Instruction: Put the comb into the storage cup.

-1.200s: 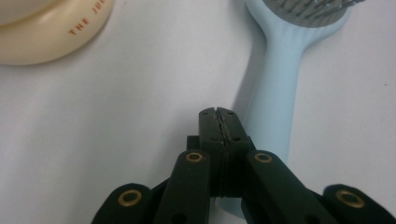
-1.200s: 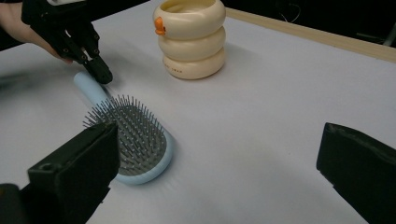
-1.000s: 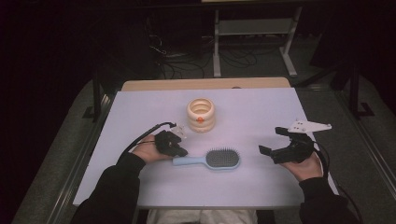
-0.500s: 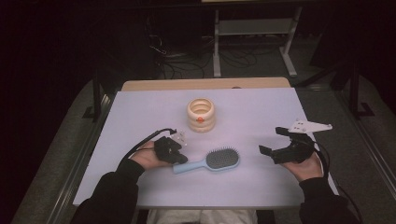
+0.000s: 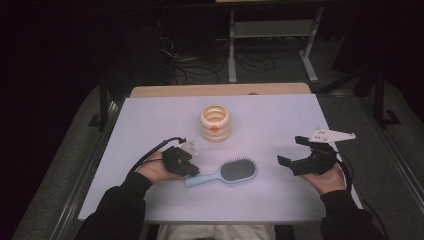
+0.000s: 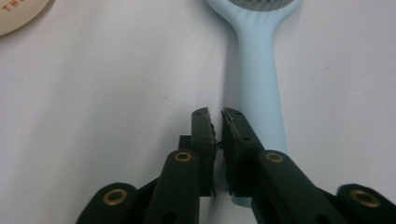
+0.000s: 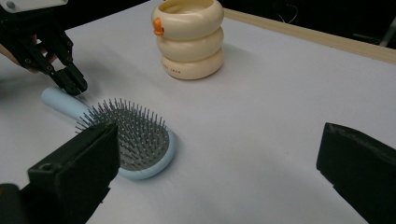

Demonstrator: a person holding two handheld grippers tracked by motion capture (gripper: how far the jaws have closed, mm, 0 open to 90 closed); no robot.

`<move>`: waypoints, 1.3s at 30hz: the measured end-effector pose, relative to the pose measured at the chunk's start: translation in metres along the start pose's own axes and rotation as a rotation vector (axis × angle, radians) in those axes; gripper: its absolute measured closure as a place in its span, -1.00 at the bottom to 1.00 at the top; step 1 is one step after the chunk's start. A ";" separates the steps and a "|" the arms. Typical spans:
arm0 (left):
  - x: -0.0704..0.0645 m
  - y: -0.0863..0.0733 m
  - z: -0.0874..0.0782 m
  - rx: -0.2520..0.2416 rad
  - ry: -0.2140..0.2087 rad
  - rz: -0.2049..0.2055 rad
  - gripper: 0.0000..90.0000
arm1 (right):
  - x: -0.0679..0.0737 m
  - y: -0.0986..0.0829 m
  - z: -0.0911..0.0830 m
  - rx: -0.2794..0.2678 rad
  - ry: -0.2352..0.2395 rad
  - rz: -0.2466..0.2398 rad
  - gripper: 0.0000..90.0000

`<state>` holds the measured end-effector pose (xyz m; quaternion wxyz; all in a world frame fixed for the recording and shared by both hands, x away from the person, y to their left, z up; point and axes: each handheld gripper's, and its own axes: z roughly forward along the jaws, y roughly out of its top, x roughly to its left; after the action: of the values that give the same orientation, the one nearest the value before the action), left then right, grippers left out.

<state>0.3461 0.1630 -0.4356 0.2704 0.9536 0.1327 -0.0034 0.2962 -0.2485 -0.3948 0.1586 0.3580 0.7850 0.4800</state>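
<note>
- The light-blue hairbrush (image 5: 223,173) is lying bristles-up on our pale table (image 5: 280,120), near the cream ringed holder (image 5: 215,122).
- Dark floor and cables are surrounding us.
- Our left claw (image 5: 189,170), clenched empty, has slid down beside the handle; our right claw (image 5: 290,152) is staying spread.

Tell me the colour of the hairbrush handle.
Light blue; the hairbrush handle shows best in the left gripper view, beside the shut jaws.

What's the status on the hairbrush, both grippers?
Left gripper shut, at the handle end of the hairbrush, not gripping it. Right gripper open, off to the side. Hairbrush flat, bristles up. Cream cup stands apart behind.
</note>
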 end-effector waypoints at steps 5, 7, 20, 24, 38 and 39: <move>0.000 0.000 -0.006 -0.017 0.000 -0.017 0.67 | 0.000 0.000 0.000 -0.001 0.000 0.001 -1.00; 0.000 0.001 -0.009 -0.038 -0.006 -0.022 0.59 | 0.000 0.000 0.000 0.000 0.000 0.000 -1.00; -0.005 0.007 -0.019 -0.105 -0.032 -0.019 -0.18 | 0.000 0.000 0.001 0.000 0.002 0.002 -1.00; -0.006 0.011 -0.016 -0.101 -0.032 -0.025 -0.40 | 0.000 0.000 0.001 -0.001 0.004 0.002 -1.00; -0.010 0.028 -0.003 -0.085 -0.073 -0.006 -0.69 | 0.000 0.000 0.001 0.003 0.007 0.001 -1.00; -0.010 0.029 -0.002 -0.082 -0.073 -0.003 -0.70 | 0.000 0.000 0.001 0.003 0.007 0.000 -1.00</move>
<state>0.3437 0.1377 -0.4178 0.3141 0.9407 0.1241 -0.0332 0.2973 -0.2480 -0.3958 0.1553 0.3564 0.7865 0.4800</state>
